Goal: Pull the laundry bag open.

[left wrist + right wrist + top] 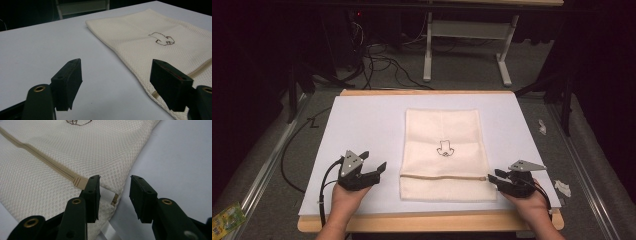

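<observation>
One mesh bag [444, 150], zipper [50, 162] shut, on worktop [362, 125]. Right gripper [115, 192] open, straddling the bag's zipper corner; pinch the pull squarely. Left gripper [116, 82] open, empty.

A cream mesh laundry bag [444, 150] lies flat at frame centre, its tan zipper [443, 176] shut across the lower part, a small dark emblem [444, 148] mid-panel.
</observation>
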A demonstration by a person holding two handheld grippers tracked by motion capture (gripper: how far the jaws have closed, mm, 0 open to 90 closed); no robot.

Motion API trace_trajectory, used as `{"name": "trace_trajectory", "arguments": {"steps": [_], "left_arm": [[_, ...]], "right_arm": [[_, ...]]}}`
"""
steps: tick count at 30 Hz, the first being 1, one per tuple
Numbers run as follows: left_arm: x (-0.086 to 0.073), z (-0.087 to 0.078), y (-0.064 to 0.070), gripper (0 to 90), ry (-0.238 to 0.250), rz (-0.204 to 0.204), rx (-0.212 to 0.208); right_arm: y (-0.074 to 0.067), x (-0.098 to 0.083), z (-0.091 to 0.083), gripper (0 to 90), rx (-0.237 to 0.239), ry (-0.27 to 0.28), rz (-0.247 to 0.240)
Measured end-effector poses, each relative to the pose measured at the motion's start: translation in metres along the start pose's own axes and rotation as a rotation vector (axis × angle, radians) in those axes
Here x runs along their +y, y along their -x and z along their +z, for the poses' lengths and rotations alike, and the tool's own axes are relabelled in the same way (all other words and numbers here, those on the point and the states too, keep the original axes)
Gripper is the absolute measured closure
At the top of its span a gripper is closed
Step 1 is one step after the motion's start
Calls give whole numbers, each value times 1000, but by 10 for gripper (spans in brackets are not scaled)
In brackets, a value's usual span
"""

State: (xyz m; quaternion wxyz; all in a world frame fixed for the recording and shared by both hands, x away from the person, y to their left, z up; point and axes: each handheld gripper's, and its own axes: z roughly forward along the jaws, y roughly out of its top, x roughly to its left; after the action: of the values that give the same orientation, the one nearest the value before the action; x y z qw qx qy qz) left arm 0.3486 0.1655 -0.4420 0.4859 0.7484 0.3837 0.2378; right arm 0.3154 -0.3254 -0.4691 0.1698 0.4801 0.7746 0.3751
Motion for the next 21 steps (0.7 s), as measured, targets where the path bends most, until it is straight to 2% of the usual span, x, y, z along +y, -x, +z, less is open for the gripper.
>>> {"name": "trace_trajectory", "arguments": {"steps": [4, 5, 8, 11, 21], "left_arm": [[0, 0, 3, 264, 4, 15, -5], [1, 0, 4, 264, 7, 16, -9], [1, 0, 4, 264, 13, 18, -15], [1, 1, 6, 264, 10, 25, -22], [2, -5, 7, 264, 22, 43, -7]], "right_arm": [[-1, -1, 5, 618, 7, -27, -1], [-1, -3, 7, 667, 23, -31, 2], [-2, -4, 7, 682, 24, -30, 4], [0, -5, 7, 699, 42, -30, 29], [0, -7, 5, 674, 39, -28, 31]]}}
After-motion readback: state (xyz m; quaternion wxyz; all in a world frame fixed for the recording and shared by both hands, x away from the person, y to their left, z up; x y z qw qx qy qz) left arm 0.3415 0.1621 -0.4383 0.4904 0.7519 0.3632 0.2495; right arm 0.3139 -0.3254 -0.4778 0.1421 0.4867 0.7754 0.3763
